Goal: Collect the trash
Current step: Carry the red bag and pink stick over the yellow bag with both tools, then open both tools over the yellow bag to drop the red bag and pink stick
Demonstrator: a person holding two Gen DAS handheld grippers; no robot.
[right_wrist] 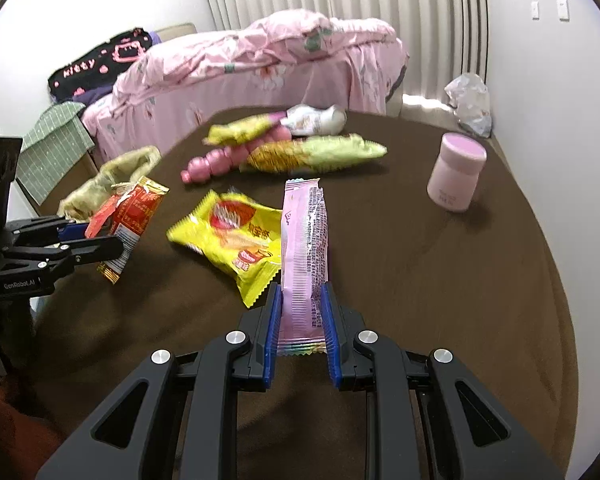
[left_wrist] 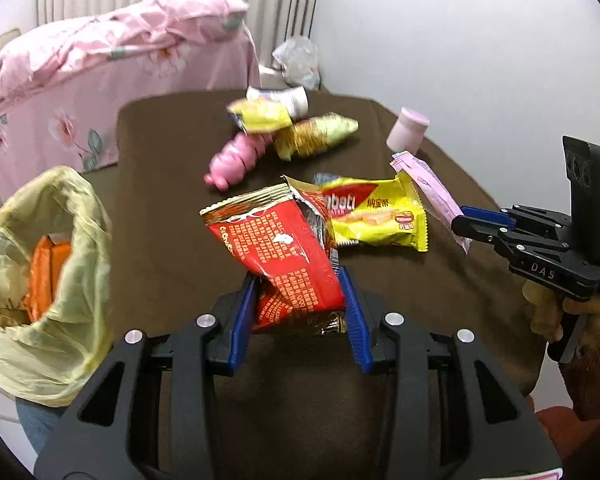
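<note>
My left gripper (left_wrist: 300, 292) is shut on a red snack wrapper (left_wrist: 278, 244) and holds it above the brown table; it also shows in the right wrist view (right_wrist: 128, 216). My right gripper (right_wrist: 300, 300) is shut on a long pink wrapper (right_wrist: 304, 248), seen too in the left wrist view (left_wrist: 430, 192). A yellow-lined trash bag (left_wrist: 48, 264) with orange packets inside stands open at the table's left edge. A yellow wafer packet (left_wrist: 376, 216) lies on the table between the two grippers.
Farther back lie a pink bear-shaped bottle (left_wrist: 236, 160), a green-yellow snack bag (left_wrist: 316, 134), a small yellow wrapper (left_wrist: 260, 116) and a white bottle (left_wrist: 288, 98). A pink jar (right_wrist: 456, 172) stands at the right. A pink-covered bed (right_wrist: 260, 68) is behind the table.
</note>
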